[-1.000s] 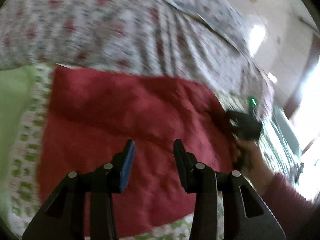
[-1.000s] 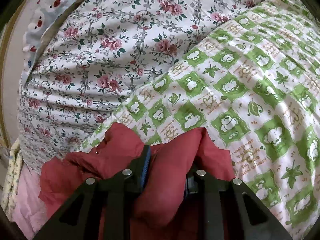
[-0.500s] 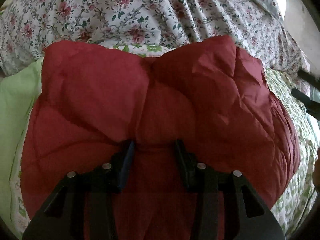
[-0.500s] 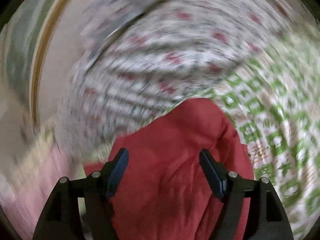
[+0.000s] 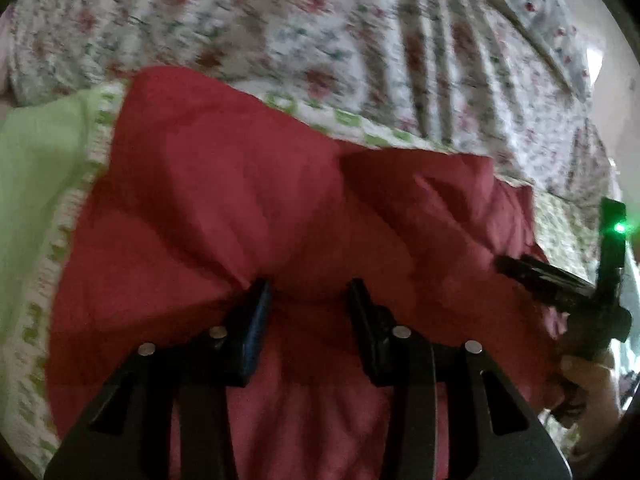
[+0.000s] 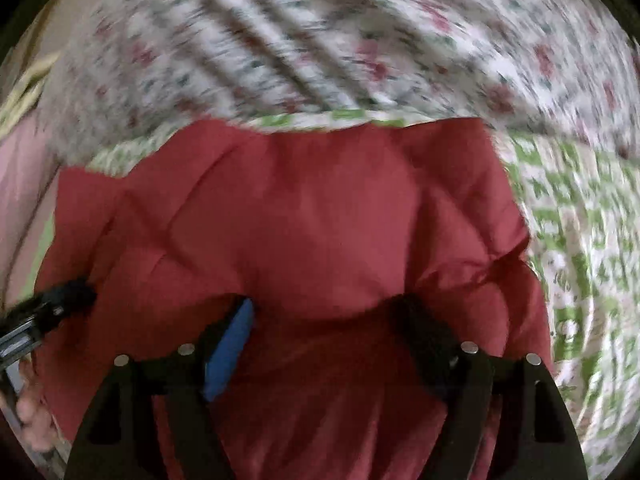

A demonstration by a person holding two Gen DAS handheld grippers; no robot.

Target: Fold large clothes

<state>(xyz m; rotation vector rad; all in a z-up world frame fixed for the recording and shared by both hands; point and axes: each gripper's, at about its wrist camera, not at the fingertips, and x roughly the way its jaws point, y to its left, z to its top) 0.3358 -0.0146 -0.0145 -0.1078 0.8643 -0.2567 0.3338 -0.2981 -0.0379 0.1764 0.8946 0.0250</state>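
A bed with a green-checked sheet (image 5: 352, 118) and a flowered quilt (image 5: 248, 20) carries a red padded coat (image 5: 224, 208), on which the left gripper (image 5: 308, 292) pinches a fold between its jaws while the right gripper (image 6: 324, 312), jaws opening, straddles loose cloth ungripped.
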